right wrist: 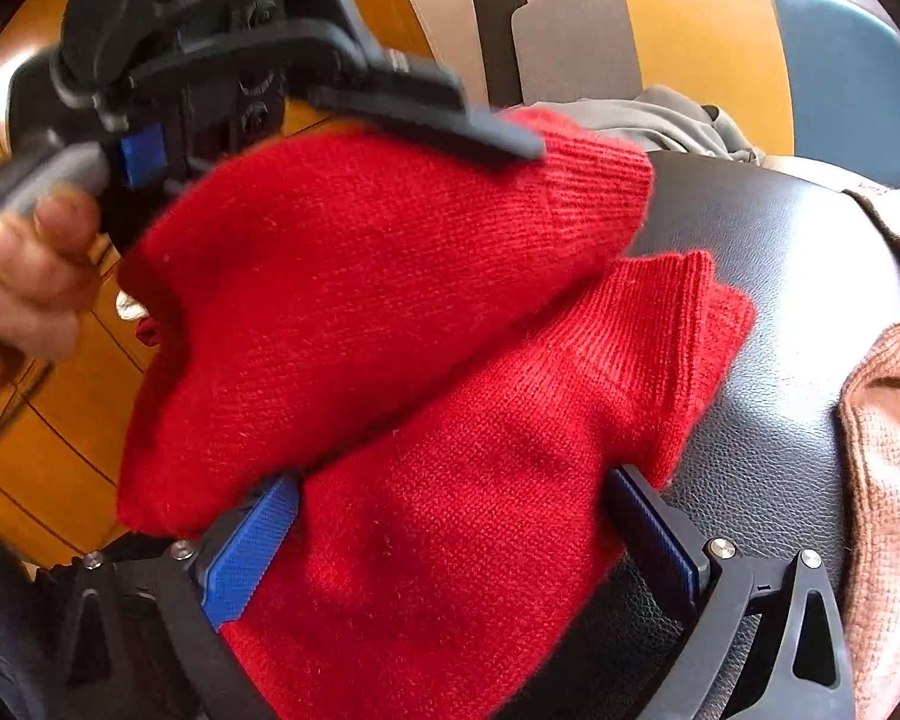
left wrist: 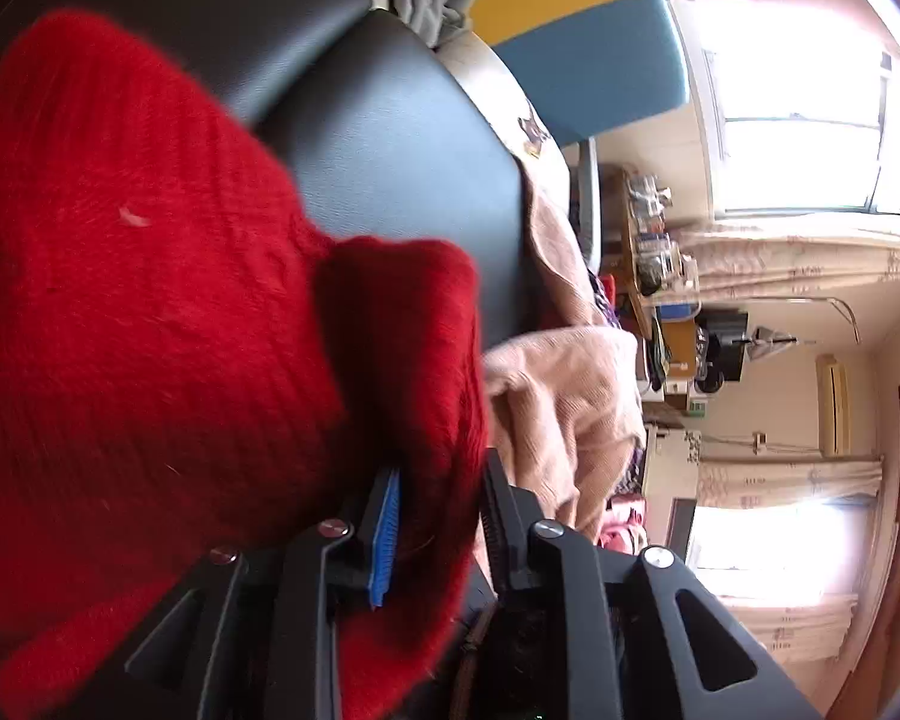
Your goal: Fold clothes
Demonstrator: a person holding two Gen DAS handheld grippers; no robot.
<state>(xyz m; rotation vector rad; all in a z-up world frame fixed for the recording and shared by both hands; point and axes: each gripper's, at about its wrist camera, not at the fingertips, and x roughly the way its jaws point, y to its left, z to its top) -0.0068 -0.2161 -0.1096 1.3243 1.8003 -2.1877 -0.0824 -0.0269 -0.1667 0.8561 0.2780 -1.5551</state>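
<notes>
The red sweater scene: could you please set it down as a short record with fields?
garment: red knit sweater, partly folded, one layer lifted over another
surface: black leather seat
left gripper: shut on a fold of the sweater
right gripper: open, fingers either side of the sweater; grip not confirmed
left hand: holds the left gripper's handle
other clothes: beige knit garment beside the sweater; grey garment behind it
fold status: not finished
</notes>
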